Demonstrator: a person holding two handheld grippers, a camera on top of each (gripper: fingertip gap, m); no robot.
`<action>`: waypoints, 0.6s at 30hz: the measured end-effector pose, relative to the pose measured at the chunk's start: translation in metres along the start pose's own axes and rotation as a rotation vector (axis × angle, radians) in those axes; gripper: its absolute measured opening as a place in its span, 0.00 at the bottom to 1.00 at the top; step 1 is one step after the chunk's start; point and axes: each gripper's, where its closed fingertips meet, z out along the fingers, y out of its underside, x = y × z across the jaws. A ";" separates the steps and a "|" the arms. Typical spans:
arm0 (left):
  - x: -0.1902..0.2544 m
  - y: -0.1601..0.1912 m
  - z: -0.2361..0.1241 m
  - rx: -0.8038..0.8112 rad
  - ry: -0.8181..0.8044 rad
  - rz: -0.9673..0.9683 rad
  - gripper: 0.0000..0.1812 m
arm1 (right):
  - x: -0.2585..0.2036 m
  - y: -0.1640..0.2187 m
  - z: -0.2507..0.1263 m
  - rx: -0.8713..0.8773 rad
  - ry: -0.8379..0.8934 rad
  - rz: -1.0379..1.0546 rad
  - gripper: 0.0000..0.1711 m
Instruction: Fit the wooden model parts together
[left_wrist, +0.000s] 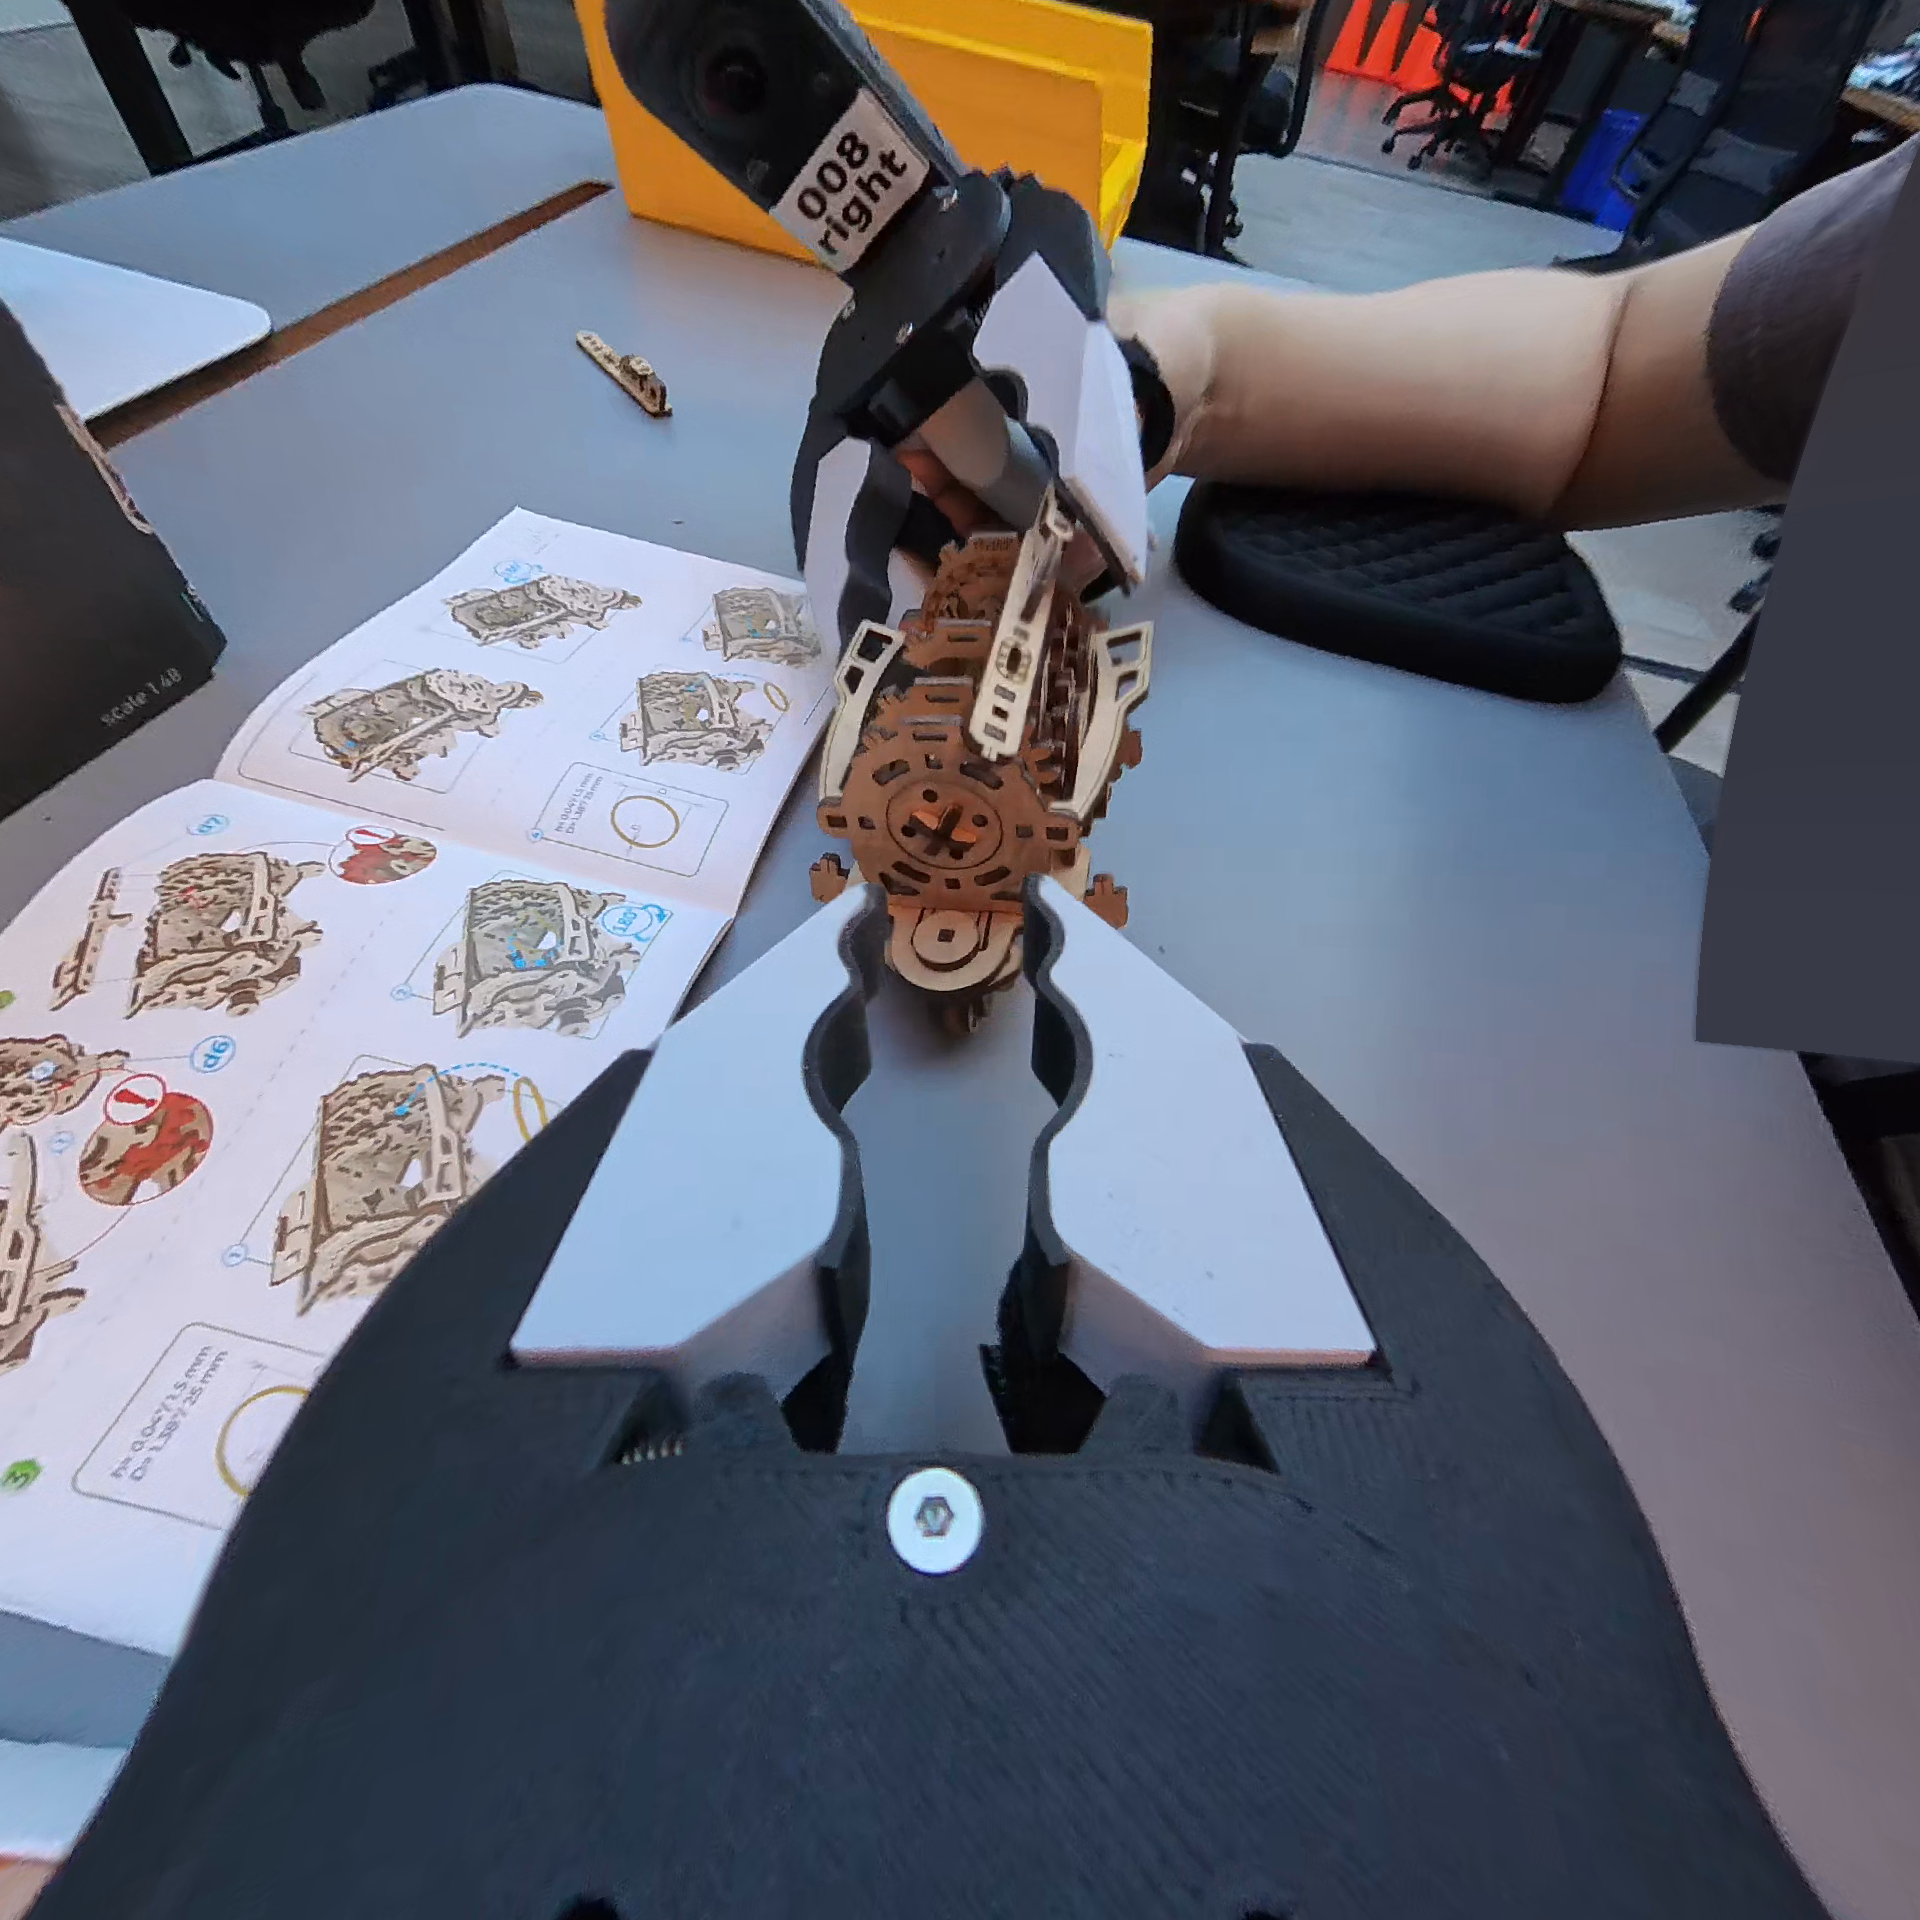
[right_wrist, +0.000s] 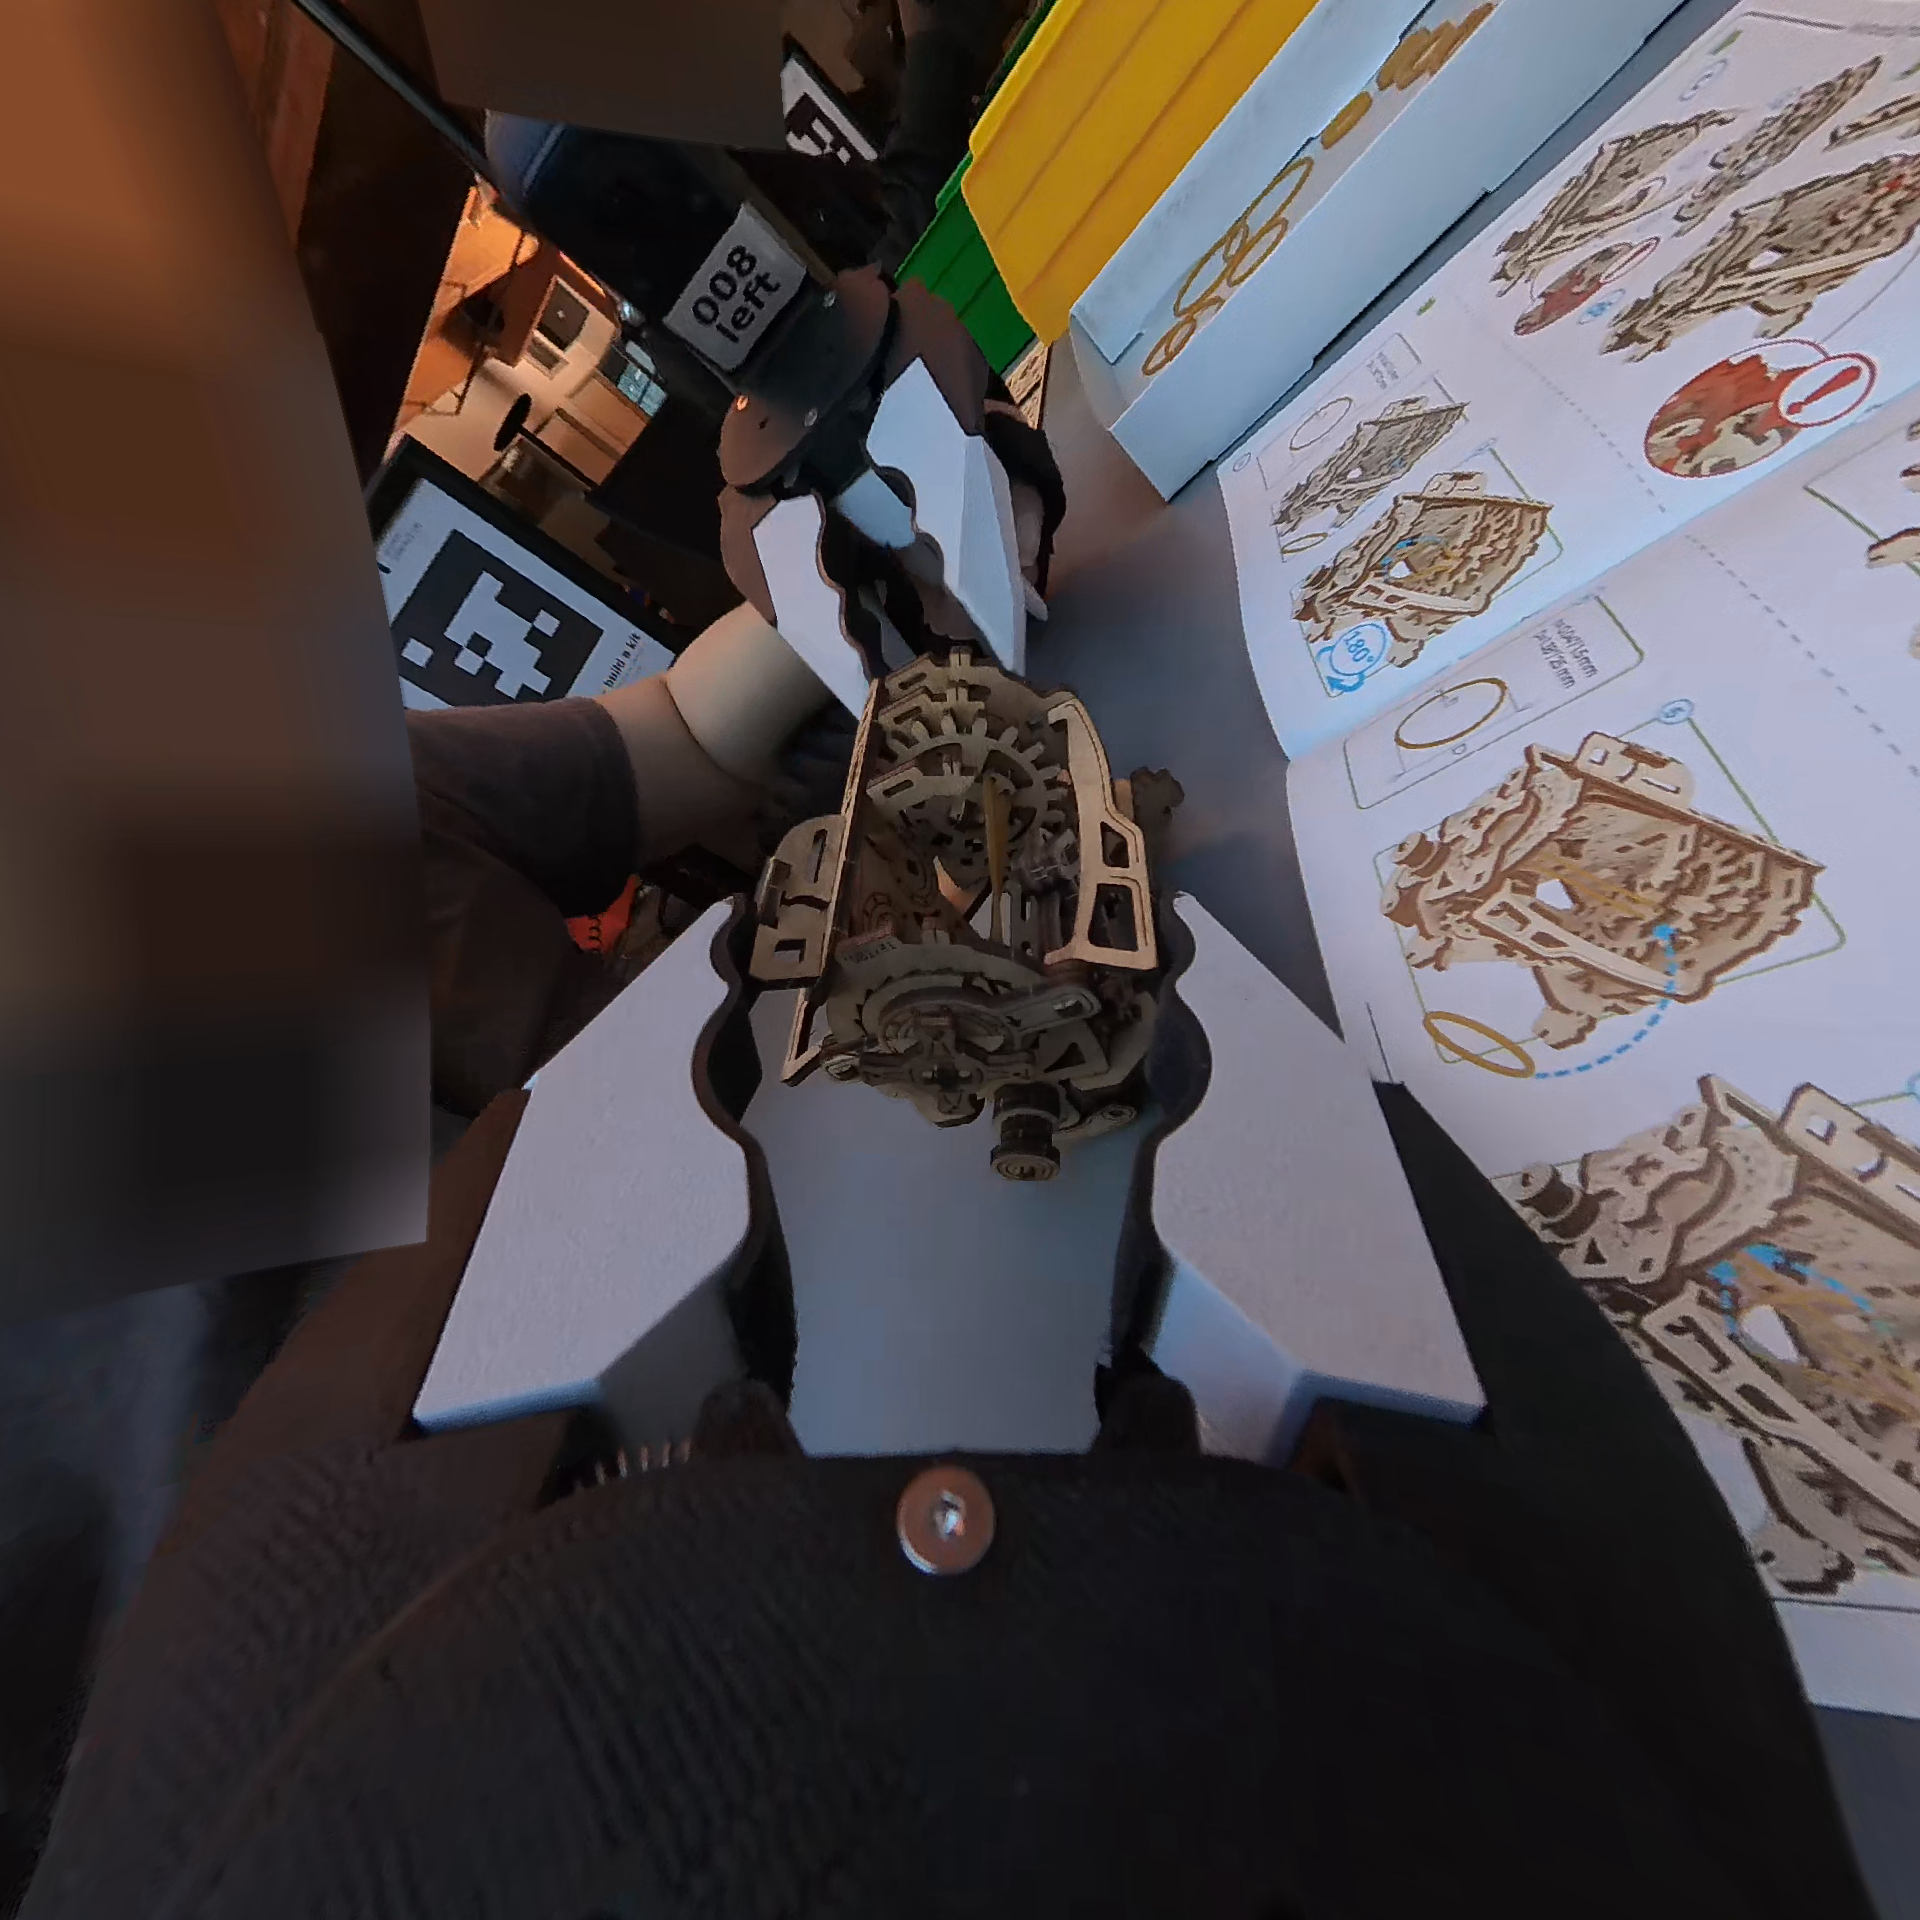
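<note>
A wooden gear model (left_wrist: 951, 800) stands on the grey table (left_wrist: 1351, 935), held from both ends. My left gripper (left_wrist: 951, 899) is shut on its lower near end. It shows from the far side in the right wrist view (right_wrist: 940, 675). My right gripper (right_wrist: 956, 920) straddles the model (right_wrist: 966, 914), with one finger against each side. In the left wrist view the right gripper (left_wrist: 987, 603) comes down from above. A pale slotted wooden strip (left_wrist: 1013, 644) lies against the model's side under one right finger; it also shows in the right wrist view (right_wrist: 795, 904).
An open instruction booklet (left_wrist: 416, 831) lies left of the model. A loose wooden piece (left_wrist: 623, 372) lies farther back, by a yellow bin (left_wrist: 987, 125). A black box (left_wrist: 73, 582) stands at the left edge. A black mesh pad (left_wrist: 1392, 592) and a person's forearm (left_wrist: 1403, 384) are at the right. The grippers' ends are close to 7 centimeters from one another. To reach the loose wooden piece (left_wrist: 623, 372) in a straight line is about 30 centimeters for my right fingers, about 35 centimeters for my left.
</note>
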 end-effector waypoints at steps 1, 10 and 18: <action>0.001 -0.003 0.000 0.018 0.016 -0.016 0.13 | -0.001 0.002 0.001 -0.009 0.009 -0.027 0.43; 0.011 0.002 0.008 -0.006 0.064 -0.018 0.10 | -0.012 0.013 0.010 -0.075 0.088 -0.323 0.44; 0.026 0.002 0.004 0.004 0.167 0.006 0.06 | -0.017 0.020 0.016 -0.094 0.137 -0.487 0.44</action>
